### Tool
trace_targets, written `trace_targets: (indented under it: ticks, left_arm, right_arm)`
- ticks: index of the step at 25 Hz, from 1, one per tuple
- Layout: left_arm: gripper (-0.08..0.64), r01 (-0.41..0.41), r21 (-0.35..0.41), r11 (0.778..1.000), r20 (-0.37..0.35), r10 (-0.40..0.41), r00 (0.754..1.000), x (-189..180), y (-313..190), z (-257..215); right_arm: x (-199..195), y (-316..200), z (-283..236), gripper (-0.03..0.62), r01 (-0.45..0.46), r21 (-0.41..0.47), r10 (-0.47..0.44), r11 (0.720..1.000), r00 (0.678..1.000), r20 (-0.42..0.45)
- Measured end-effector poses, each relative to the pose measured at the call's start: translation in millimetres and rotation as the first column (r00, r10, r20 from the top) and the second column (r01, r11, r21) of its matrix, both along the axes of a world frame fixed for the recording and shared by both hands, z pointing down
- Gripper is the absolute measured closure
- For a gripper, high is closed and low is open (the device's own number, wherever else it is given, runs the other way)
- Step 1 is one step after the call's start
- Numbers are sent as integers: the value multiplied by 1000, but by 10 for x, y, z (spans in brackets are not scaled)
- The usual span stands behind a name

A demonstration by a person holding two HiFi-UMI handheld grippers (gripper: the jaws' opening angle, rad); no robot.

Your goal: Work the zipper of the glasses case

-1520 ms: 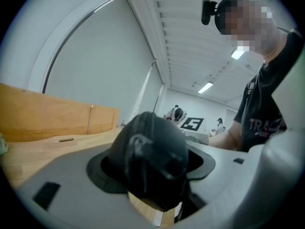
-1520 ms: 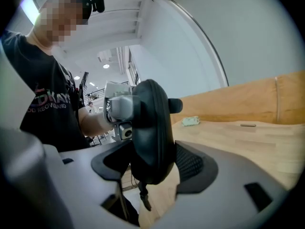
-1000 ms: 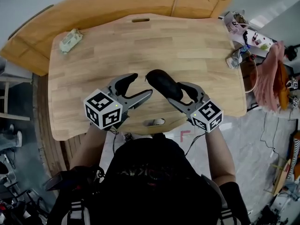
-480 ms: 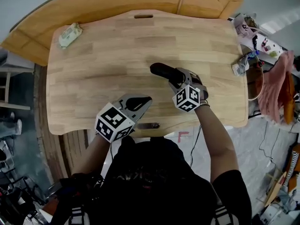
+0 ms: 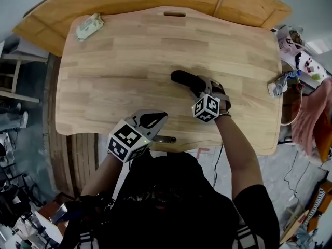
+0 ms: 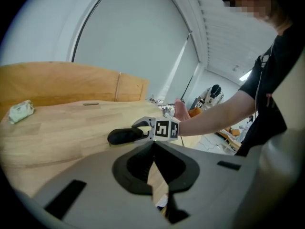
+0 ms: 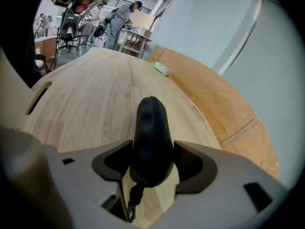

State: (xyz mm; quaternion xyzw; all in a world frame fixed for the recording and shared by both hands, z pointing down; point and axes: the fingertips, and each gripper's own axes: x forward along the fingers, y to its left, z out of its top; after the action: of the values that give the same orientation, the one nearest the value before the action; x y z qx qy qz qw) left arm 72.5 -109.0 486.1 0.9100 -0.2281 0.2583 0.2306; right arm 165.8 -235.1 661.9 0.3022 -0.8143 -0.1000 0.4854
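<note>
Black, oblong and soft-shelled, the zippered glasses case lies on the pale wooden table. The right gripper grasps it across the end nearest the person, its two dark pads pressing on the case's sides. From that gripped end a short dark cord with a small clip hangs down between the gripper's arms. The left gripper sits well apart from the case, to its left and closer to the person, over the table's near edge. Its jaws are clenched together with nothing between them. Far beyond the case, toward the table's far left corner, lies a pale green crumpled packet.
</note>
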Motion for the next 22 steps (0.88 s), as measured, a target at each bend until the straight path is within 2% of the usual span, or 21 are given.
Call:
trace_targets:
  ticks: [4,9,16,19,21,22]
  left_arm:
    - [548,34,-9,999,1,-34,999,7,8,19]
    - [548,60,-17,998,0,-60,998,51,37,39]
    - [548,79,3,997,-1,-79,997,89,120,-1]
    - [548,85,12,996,-8,-85,996,95,161,-22]
    - [548,85,19,996,-10,-85,996,85,190,-37]
    - [548,84,21,996,-12,-84,996,76,200,-44]
  right_arm:
    - [-12,-38,-3,305,21,24,-21,999,1000,-1]
    - [-21,-25,1,305,37,13,-38,999,999,7]
    - [-4,168,-165,281,51,29,-53,998,997,52]
    - [28,258,-253,282,20,28,-23,999,995,102]
    - [63,304,-350,285,-35,15,33,999,986,166]
    - [90,317,-414,312,-80,2,77,997,974,212]
